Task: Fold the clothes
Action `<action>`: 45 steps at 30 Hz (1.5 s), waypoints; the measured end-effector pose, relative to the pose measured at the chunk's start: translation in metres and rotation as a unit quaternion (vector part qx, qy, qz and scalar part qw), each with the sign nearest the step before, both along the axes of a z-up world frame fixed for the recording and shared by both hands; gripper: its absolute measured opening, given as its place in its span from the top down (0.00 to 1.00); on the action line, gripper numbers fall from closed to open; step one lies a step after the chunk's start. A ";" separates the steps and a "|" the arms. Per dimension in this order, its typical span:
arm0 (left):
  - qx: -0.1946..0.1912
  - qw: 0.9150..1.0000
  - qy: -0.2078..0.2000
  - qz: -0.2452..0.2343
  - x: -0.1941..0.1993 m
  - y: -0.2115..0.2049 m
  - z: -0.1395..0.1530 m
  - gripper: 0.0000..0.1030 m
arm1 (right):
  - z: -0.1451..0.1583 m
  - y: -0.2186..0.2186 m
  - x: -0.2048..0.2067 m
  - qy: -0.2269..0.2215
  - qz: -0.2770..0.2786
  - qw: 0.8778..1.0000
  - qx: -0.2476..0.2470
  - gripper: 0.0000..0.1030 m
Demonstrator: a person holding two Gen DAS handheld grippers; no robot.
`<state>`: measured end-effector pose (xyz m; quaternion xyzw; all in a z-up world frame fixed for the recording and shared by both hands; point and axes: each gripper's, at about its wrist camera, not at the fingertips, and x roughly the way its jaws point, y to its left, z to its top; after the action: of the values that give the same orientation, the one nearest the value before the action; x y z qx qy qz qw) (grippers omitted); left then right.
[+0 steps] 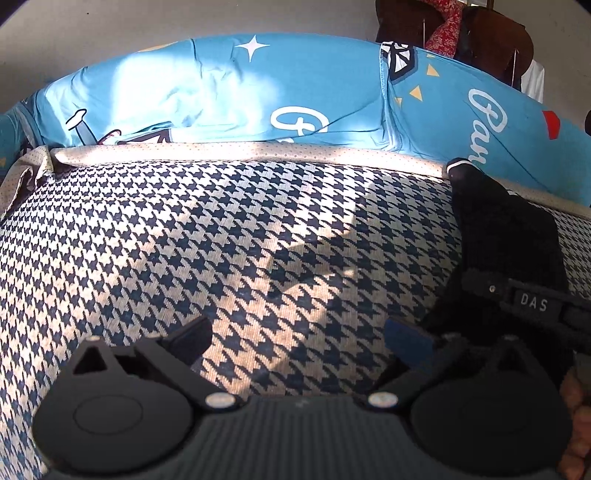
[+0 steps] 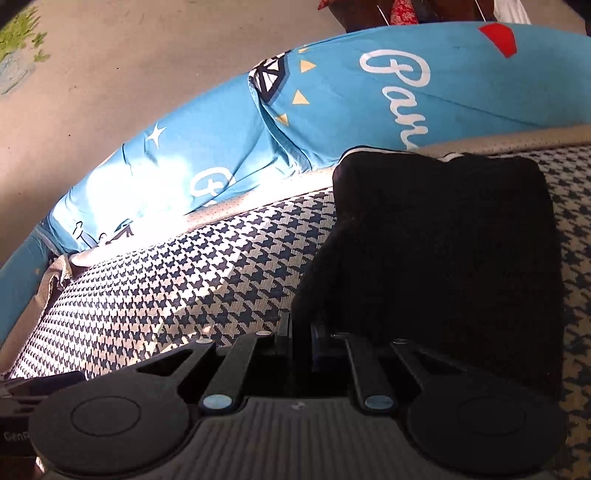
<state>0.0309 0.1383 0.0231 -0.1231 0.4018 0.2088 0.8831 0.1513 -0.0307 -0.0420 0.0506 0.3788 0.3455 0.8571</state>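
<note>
A navy-and-cream houndstooth garment (image 1: pixel 221 240) (image 2: pixel 177 280) lies spread flat, with a beige dotted edge (image 1: pixel 258 149) along its far side. On its right part rests a black cloth (image 1: pixel 506 229) (image 2: pixel 443 240), folded into a rough rectangle. My left gripper (image 1: pixel 299 341) hovers just above the houndstooth fabric, open, with nothing between its fingers. My right gripper (image 2: pixel 299 343) is shut on the near left corner of the black cloth. Its body (image 1: pixel 535 302) shows at the right of the left wrist view.
A bright blue printed sheet (image 1: pixel 221 92) (image 2: pixel 332 110) lies beyond the garment. Grey floor (image 1: pixel 110 29) lies past it. Dark wooden furniture with a red patterned cloth (image 1: pixel 450 29) stands at the far right. A hand (image 1: pixel 576 424) shows at the lower right edge.
</note>
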 end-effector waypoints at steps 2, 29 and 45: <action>-0.004 1.000 -0.003 0.002 -0.001 0.003 0.000 0.00 | -0.006 0.004 0.002 0.007 -0.004 1.000 -0.003 0.84; -0.003 0.998 -0.014 -0.056 0.026 -0.035 -0.006 0.00 | 0.040 -0.080 0.040 -0.078 -0.077 0.994 0.004 0.75; -0.011 0.996 -0.014 -0.082 0.045 -0.045 -0.014 0.00 | 0.018 -0.074 0.124 -0.111 -0.121 0.986 0.000 0.63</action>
<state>0.0759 0.0930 0.0091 -0.1021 0.4008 0.1297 0.9012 0.2756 -0.1042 -0.0243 0.0570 0.2724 0.2428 0.9293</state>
